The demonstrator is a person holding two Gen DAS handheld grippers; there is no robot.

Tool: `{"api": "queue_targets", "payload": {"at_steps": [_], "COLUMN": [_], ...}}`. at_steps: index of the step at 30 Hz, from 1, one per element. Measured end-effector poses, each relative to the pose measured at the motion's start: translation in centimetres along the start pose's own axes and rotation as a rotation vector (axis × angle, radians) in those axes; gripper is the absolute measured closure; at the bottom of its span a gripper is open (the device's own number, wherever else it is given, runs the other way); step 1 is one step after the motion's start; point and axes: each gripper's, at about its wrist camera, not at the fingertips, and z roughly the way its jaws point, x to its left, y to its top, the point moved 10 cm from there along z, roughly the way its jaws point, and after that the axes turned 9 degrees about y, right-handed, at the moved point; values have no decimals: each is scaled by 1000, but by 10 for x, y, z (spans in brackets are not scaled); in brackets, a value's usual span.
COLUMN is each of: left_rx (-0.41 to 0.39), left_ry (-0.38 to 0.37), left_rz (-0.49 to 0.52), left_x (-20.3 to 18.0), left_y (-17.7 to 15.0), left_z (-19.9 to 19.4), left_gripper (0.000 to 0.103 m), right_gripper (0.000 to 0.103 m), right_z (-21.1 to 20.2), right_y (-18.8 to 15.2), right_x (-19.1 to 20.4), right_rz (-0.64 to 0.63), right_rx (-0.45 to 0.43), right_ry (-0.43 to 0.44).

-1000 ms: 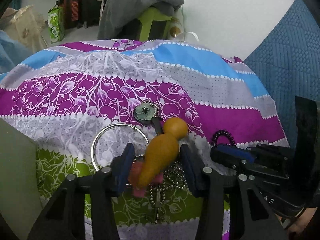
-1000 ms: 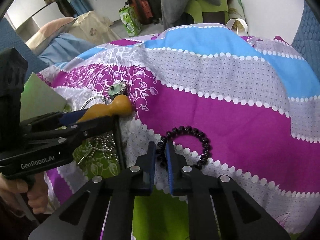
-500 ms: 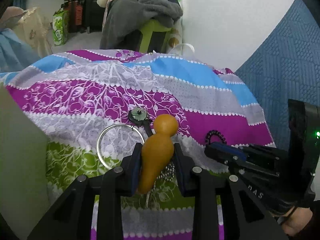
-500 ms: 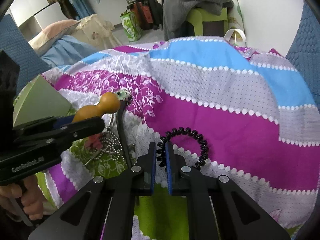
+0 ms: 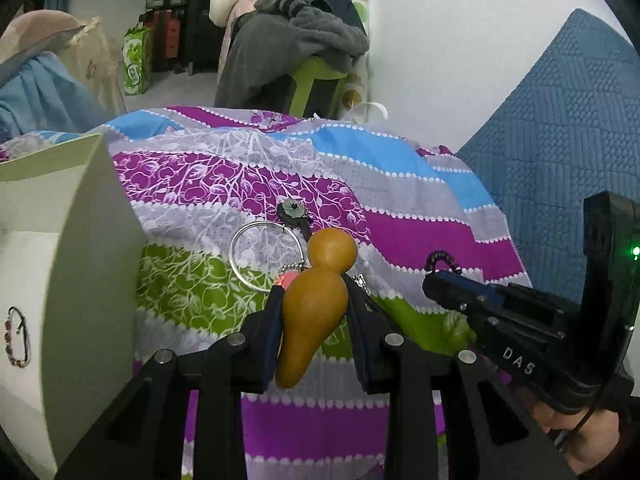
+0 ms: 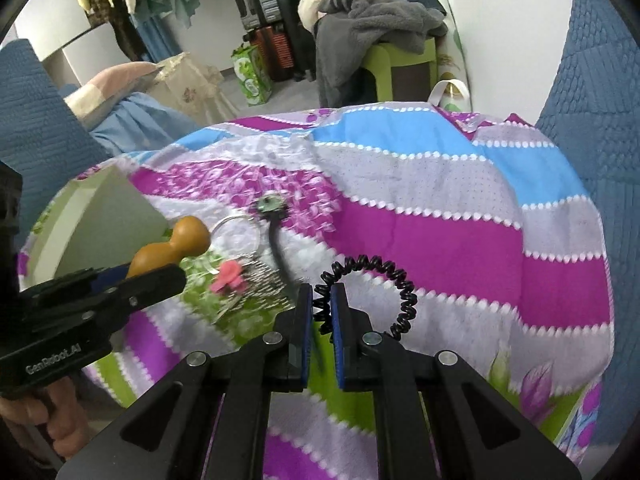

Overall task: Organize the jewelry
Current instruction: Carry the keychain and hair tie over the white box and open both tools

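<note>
You are working over a bedspread (image 6: 440,240) whose right half is lying bare, so a gripper could pass freely there. Toward its left edge, a white box (image 5: 80,280) is standing upright, walling off that side. Between box and centre, a ring (image 5: 240,256), a flower charm (image 5: 293,210) and a bead chain (image 6: 264,272) are cluttering the cloth.

The left gripper (image 5: 314,312) has just been closing its jaws onto the gourd pendant (image 5: 316,300) and has lifted it. The white box (image 5: 80,280) now fills the frame's left. The right gripper (image 6: 320,320) has raised the black coil bracelet (image 6: 384,280).
</note>
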Motion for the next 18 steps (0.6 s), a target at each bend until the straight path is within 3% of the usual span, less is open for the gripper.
{"api": "queue_targets", "payload": {"at_steps": [18], "left_rx": [-17], "left_ry": [-4], "left_rz": [15], "left_x": [15], "left_y": [-23], "left_z": [-68], "left_gripper": [73], "right_gripper": [96], "right_z": [-54], "right_y": [-21], "right_x": [44], "right_rz": [39], "right_rx": [-57], "right_ry": [-124]}}
